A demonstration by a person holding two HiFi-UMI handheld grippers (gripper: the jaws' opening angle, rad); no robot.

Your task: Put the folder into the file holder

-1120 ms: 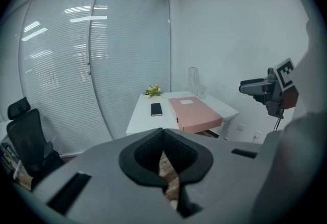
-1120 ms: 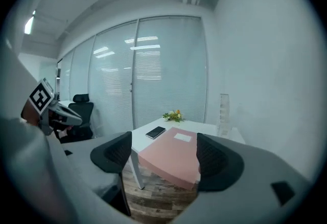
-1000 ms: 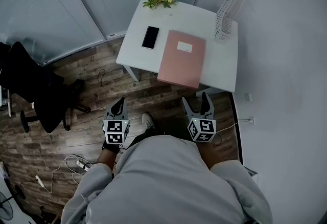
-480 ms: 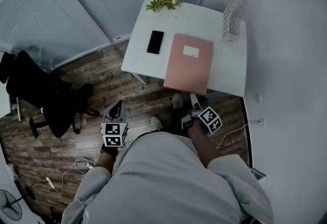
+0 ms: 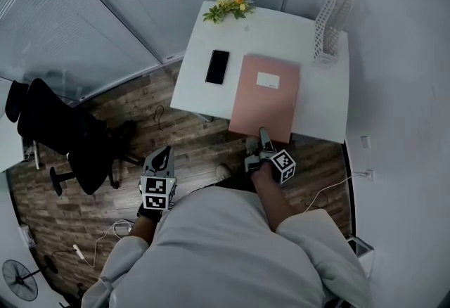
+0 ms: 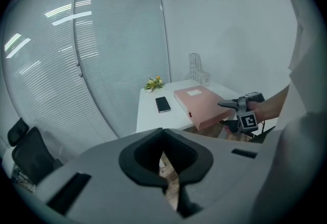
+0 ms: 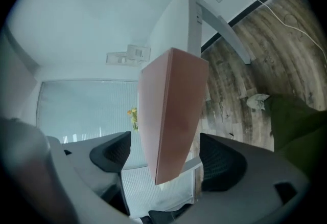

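**Folder not yet lifted, file holder empty**

From what I can see, the task is only at its beginning. The pink folder (image 5: 266, 97) lies flat on the white table (image 5: 323, 95), and its near end hangs a little over the table edge toward me. The file holder (image 5: 330, 18), a white mesh one, stands upright at the far right corner of the table, well apart from the folder. I see nothing inside it, so no part of the placing is done.

My right gripper (image 5: 260, 145) is at the overhanging end of the folder. In the right gripper view its jaws stand apart with the folder's edge between them, and a gap shows on each side, so I judge that they have not closed on it. My left gripper (image 5: 159, 162) hangs low beside my body, away from the table. Its jaws are pressed together and hold nothing.

What is left, in my judgement, is to clamp the folder, lift it, turn it upright and slide it into the holder.

A black phone (image 5: 218, 66) lies just left of the folder, and some flowers (image 5: 228, 4) are at the far edge.
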